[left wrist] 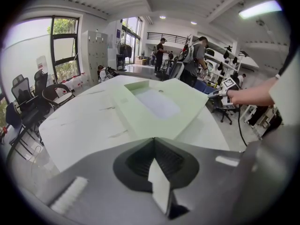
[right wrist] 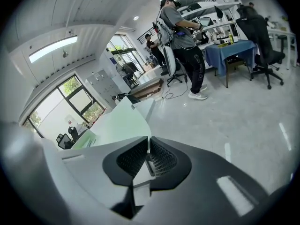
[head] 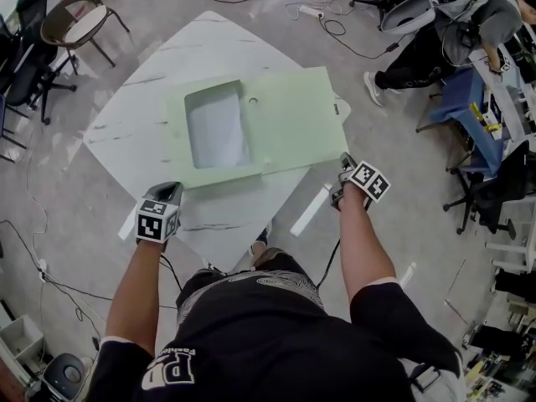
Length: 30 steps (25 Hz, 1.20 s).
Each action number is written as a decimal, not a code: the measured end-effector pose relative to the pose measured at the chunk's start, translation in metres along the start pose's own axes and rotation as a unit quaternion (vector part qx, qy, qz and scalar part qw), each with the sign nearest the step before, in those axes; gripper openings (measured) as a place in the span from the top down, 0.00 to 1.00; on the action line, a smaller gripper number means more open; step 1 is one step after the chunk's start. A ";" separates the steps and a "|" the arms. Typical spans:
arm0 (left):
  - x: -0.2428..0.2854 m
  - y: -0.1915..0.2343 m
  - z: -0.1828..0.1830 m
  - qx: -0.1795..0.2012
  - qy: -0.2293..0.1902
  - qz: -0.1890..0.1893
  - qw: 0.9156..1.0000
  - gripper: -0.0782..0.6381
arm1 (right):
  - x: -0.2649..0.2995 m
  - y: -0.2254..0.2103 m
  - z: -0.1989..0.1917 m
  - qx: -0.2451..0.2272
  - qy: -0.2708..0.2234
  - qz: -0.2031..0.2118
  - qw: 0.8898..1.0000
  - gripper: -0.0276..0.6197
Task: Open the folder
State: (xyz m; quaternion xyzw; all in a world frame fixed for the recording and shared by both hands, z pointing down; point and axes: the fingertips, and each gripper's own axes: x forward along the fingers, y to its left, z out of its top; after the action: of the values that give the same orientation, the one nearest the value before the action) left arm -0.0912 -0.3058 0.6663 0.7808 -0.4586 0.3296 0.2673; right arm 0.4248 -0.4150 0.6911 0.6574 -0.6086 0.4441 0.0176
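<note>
Folder (head: 289, 115): pale green, lying flat near the middle of the white bench (head: 209, 48), judged not yet opened. A clear window panel (head: 216, 128) is seen in its left half. Its right side reaches close to the bench edge.

Right tool (head: 345, 161): held just off the folder's near right corner, not touching it. Its jaws are brought together, with nothing between them; the folder's edge (right wrist: 117, 123) is seen just ahead in the right gripper view.

Left tool (head: 171, 191): held at the near left of the bench, close to the folder's near edge (left wrist: 159, 102) but apart from it. Jaws likewise together, nothing gripped.

Step in hand, as judged: approach before the grasp. The right jaws would need to be parted first, then only the top cover nipped at its free edge, not the whole stack. The lower leaf is best pinned flat by the left tool while the cover is swung over
</note>
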 end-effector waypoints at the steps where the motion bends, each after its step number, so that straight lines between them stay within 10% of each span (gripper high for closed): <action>1: 0.000 0.000 0.000 -0.001 0.001 0.000 1.000 0.82 | 0.002 -0.002 -0.002 0.004 0.003 -0.001 1.000 0.94; 30: 0.000 -0.003 0.002 -0.003 0.001 -0.013 1.000 0.82 | -0.002 -0.006 0.001 0.018 0.000 -0.001 1.000 0.89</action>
State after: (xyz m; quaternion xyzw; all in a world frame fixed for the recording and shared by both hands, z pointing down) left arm -0.0885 -0.3061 0.6644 0.7858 -0.4489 0.3253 0.2744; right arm 0.4304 -0.4129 0.6919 0.6581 -0.5999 0.4549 0.0065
